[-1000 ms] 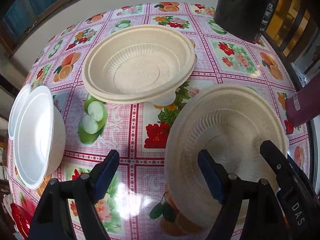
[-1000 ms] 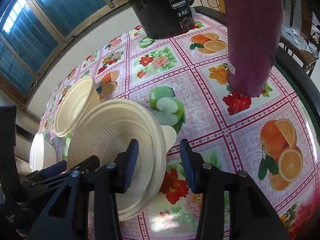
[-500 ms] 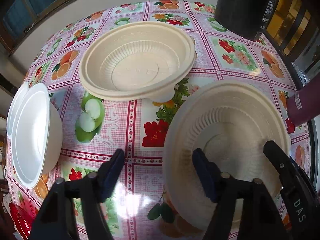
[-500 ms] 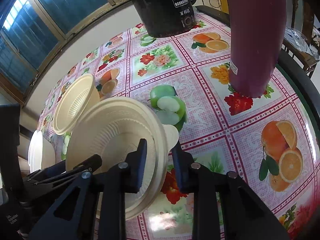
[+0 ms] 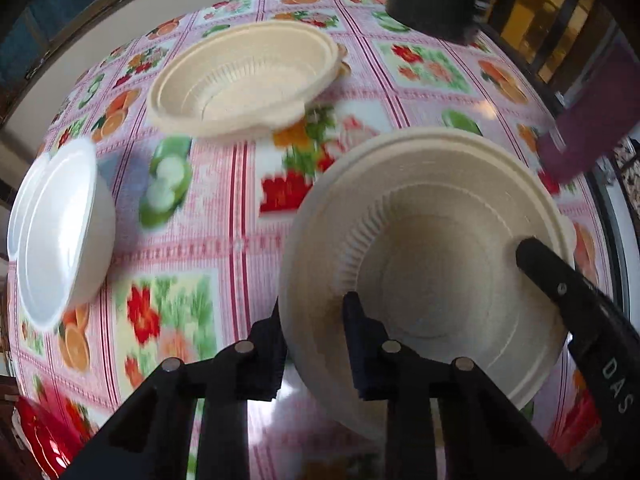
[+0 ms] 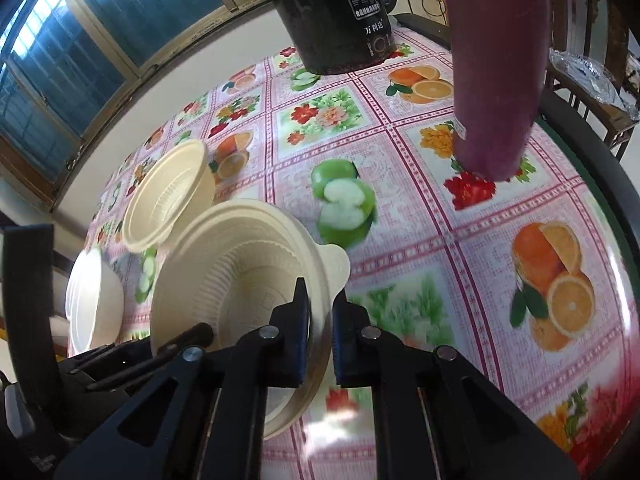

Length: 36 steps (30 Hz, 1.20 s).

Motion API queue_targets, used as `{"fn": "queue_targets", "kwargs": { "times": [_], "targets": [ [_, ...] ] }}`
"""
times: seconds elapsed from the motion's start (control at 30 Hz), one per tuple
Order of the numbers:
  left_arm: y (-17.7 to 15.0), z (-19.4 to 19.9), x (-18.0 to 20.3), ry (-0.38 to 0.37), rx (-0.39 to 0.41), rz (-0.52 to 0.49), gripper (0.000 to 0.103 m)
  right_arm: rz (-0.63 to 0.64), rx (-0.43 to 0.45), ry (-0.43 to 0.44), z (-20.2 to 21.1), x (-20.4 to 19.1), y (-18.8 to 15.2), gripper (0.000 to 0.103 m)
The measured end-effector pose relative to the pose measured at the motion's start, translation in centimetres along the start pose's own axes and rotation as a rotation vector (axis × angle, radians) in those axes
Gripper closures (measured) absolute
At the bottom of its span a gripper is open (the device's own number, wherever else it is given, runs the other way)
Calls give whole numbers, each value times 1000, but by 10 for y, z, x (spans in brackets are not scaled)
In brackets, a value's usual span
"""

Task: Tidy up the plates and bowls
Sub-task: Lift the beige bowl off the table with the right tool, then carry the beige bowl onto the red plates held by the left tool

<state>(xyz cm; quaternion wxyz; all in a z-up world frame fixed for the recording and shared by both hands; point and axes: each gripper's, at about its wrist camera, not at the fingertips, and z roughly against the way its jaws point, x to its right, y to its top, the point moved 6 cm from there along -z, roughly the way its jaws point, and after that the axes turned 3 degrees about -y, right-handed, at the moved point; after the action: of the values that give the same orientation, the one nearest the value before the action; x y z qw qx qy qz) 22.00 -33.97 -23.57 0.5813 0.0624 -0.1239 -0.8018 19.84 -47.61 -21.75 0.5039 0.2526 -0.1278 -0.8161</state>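
Both grippers closed since earlier: left gripper (image 5: 314, 354) and right gripper (image 6: 320, 344) each pinch the ribbed beige bowl (image 5: 432, 264) rim. Black pot (image 6: 340, 12) label reads "55".

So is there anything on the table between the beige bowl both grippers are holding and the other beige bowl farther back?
Nothing visible. Only bare fruit-print tablecloth lies between the held beige bowl and the far beige bowl. The white bowls sit off to the left, the black appliance and purple bottle to the right.
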Motion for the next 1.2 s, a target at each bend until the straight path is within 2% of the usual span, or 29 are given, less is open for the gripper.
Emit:
{"fn": "queue_targets", "kwargs": {
  "times": [0.3,0.53,0.63,0.73,0.9,1.03,1.2],
  "targets": [
    [-96,30,-16,14,-26,-40,74,29,-79,-34,38,-7,-86,92],
    [-178,58,-47,60,-21,-92,74,122,-150,-72,60,-41,-166,90],
    [-199,64,-60,40,-36,-86,74,141,-157,-70,71,-52,-192,90],
    [-214,74,-74,16,-32,-65,74,128,-151,-61,83,-61,-204,90],
    [-216,117,-104,29,78,-19,74,164,-76,-27,113,-100,-202,91],
    [-213,158,-154,60,179,71,74,225,-23,30,132,-150,-198,90],
    [-221,176,-227,109,212,210,74,335,-25,106,131,-221,-208,90]
  ]
}}
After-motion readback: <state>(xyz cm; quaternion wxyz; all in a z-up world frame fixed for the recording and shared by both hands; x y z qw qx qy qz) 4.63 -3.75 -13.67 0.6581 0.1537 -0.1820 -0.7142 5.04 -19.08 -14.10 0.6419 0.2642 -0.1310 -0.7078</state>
